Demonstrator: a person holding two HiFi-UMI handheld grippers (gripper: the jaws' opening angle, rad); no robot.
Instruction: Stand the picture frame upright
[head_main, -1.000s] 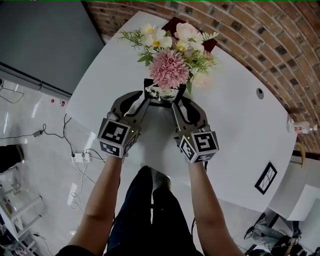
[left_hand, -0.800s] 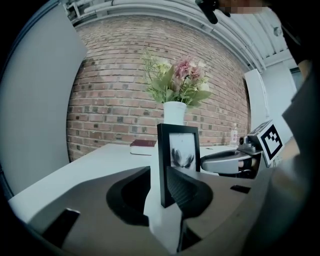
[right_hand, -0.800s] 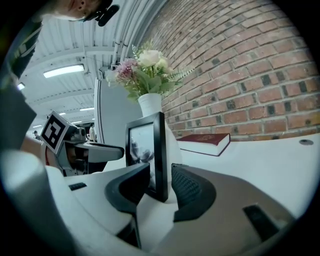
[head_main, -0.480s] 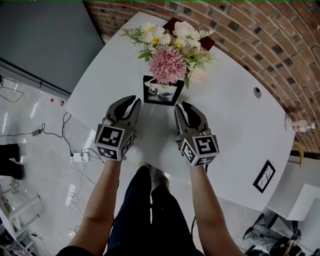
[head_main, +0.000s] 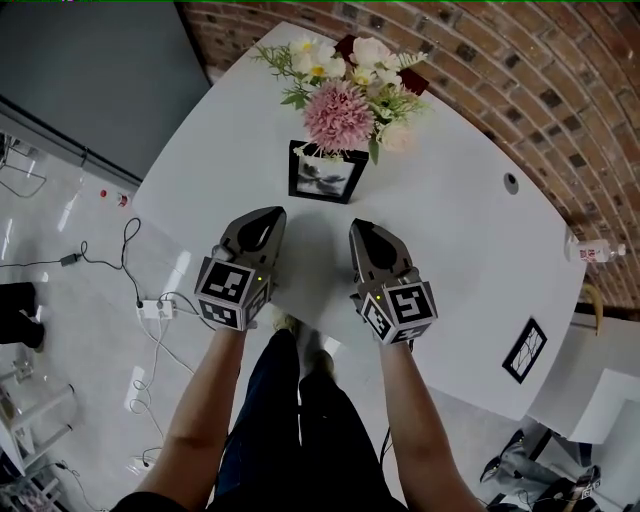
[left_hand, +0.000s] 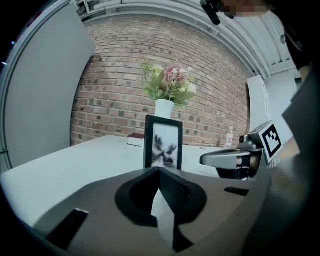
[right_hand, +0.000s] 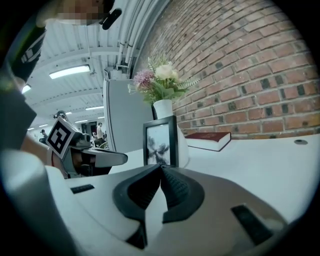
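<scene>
A: What sort of room is it?
B: A red brick wall (head_main: 560, 90) runs behind a white table (head_main: 470, 260), and a grey partition (head_main: 90, 80) stands at the left.
A: And the floor?
B: The floor (head_main: 60, 220) is glossy white, with a black cable (head_main: 128, 260) running to a power strip (head_main: 160, 311). A strip light (right_hand: 70, 71) glows on the ceiling.

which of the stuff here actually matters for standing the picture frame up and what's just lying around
Job: picture frame, already upright on the white table; left gripper and right gripper, jaws just closed on nothing.

Lying about: vase of flowers, red book, bottle, second black frame off to the side, power strip on the floor.
</scene>
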